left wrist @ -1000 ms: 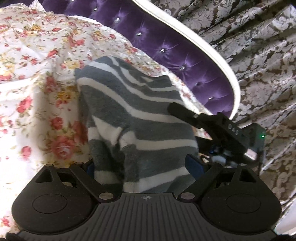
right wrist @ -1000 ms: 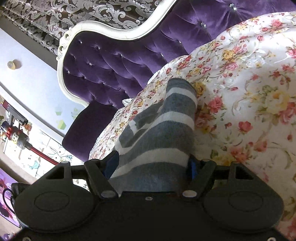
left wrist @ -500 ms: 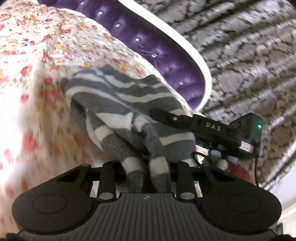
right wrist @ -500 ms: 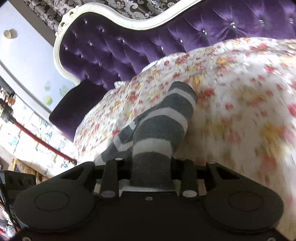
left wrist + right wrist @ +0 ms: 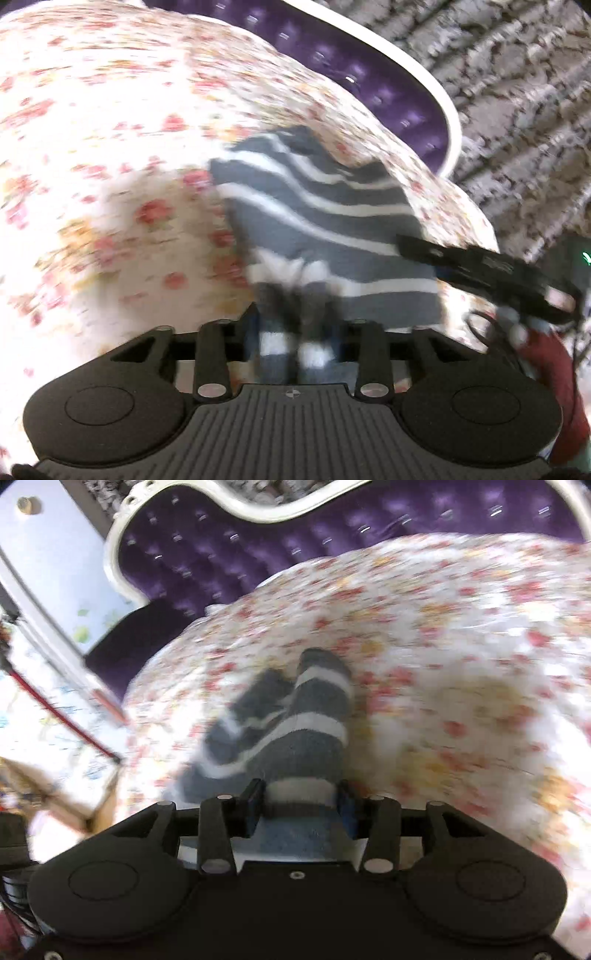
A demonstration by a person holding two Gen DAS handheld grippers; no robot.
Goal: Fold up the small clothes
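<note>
both the left gripper and right gripper clench the striped fuzzy sock above the floral bedspread — fold looks barely begun, not yet laid flat.

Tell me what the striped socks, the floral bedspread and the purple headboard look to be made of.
Striped socks: fuzzy plush knit, likely fleece-like synthetic; the surface looks soft and napped, and bunches limply between both grippers' fingers.
Floral bedspread: thin woven printed cloth, possibly cotton; matte, though motion blur hides the weave.
Purple headboard: button-tufted velvet-like upholstery with a soft sheen and shiny studs, in a glossy white, probably painted frame.
</note>
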